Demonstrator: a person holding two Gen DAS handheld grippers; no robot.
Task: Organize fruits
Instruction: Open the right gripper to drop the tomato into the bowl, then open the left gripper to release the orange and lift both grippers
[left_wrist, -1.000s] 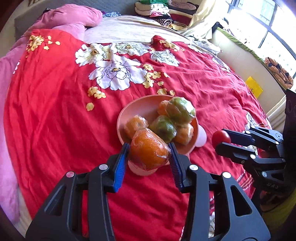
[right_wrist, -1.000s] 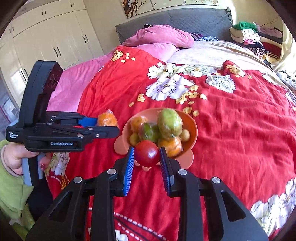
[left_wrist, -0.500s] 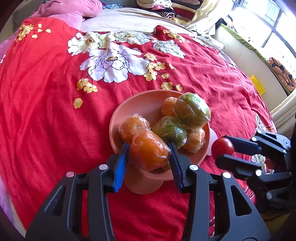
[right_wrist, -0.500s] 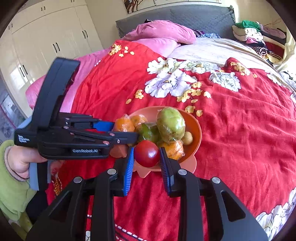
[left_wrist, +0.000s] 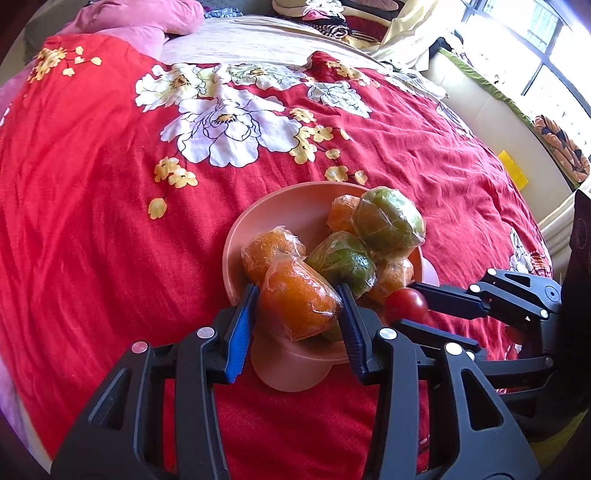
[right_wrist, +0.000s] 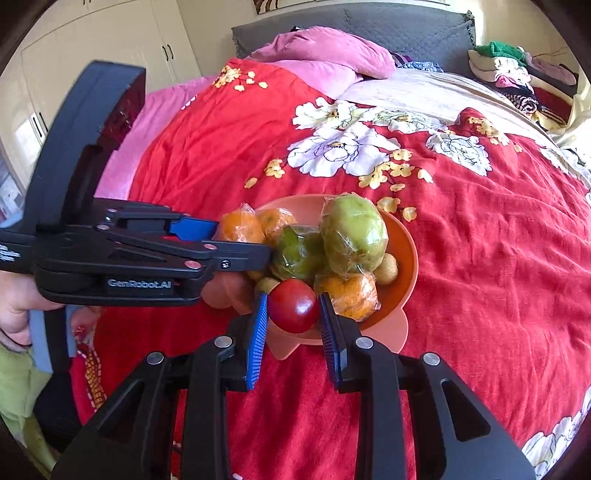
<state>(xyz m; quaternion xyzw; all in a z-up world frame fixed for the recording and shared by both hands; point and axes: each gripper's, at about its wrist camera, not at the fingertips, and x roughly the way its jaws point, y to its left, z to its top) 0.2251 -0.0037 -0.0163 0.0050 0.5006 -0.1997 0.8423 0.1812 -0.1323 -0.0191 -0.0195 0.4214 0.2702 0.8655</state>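
A salmon-pink footed bowl (left_wrist: 280, 206) (right_wrist: 404, 251) stands on the red floral bedspread. It holds several plastic-wrapped fruits: oranges (left_wrist: 271, 245), a dark green fruit (left_wrist: 341, 260) and a large green fruit (left_wrist: 388, 223) (right_wrist: 352, 234). My left gripper (left_wrist: 297, 308) is shut on a wrapped orange (left_wrist: 295, 304) (right_wrist: 240, 227), held over the bowl's near rim. My right gripper (right_wrist: 293, 306) is shut on a red tomato (right_wrist: 293, 305) (left_wrist: 406, 306), held at the bowl's edge beside another wrapped orange (right_wrist: 347, 295).
The red bedspread (left_wrist: 92, 184) covers the bed all around the bowl. Pink pillows (right_wrist: 325, 59) lie at the headboard. Folded clothes (right_wrist: 506, 66) are piled at the far corner. A window and a cushioned bench (left_wrist: 498, 107) are on the right. A wardrobe (right_wrist: 110, 44) stands on the left.
Both grippers have moved in toward the bowl with their fruits. The wrapped orange now hangs over the near rim and the tomato has come up against the bowl's side.
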